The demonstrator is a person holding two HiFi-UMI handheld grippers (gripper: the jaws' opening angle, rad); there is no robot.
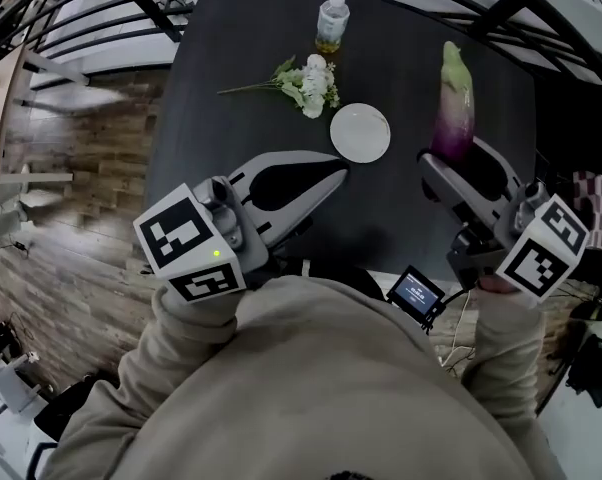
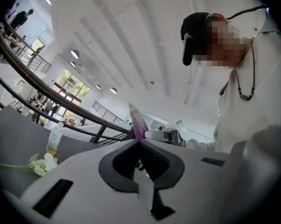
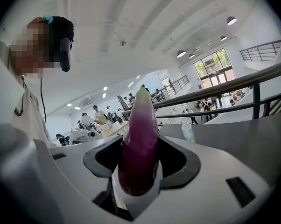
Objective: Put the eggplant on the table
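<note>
A purple eggplant (image 1: 453,108) with a pale green tip stands upright over the right side of the dark table (image 1: 231,138). My right gripper (image 1: 451,154) is shut on its lower end. In the right gripper view the eggplant (image 3: 139,143) fills the gap between the jaws of the right gripper (image 3: 139,164). Whether its base touches the table is hidden. My left gripper (image 1: 336,174) hovers over the table's near edge, left of the plate, tips together with nothing held. In the left gripper view the left gripper (image 2: 139,141) has its tips meeting, and the eggplant (image 2: 136,122) shows beyond them.
On the table lie a white plate (image 1: 360,132), a sprig of white flowers (image 1: 306,83) and a small bottle (image 1: 332,20) at the far edge. A small screen device (image 1: 414,293) hangs at the person's chest. Black railings (image 1: 101,8) and wooden flooring (image 1: 71,218) lie to the left.
</note>
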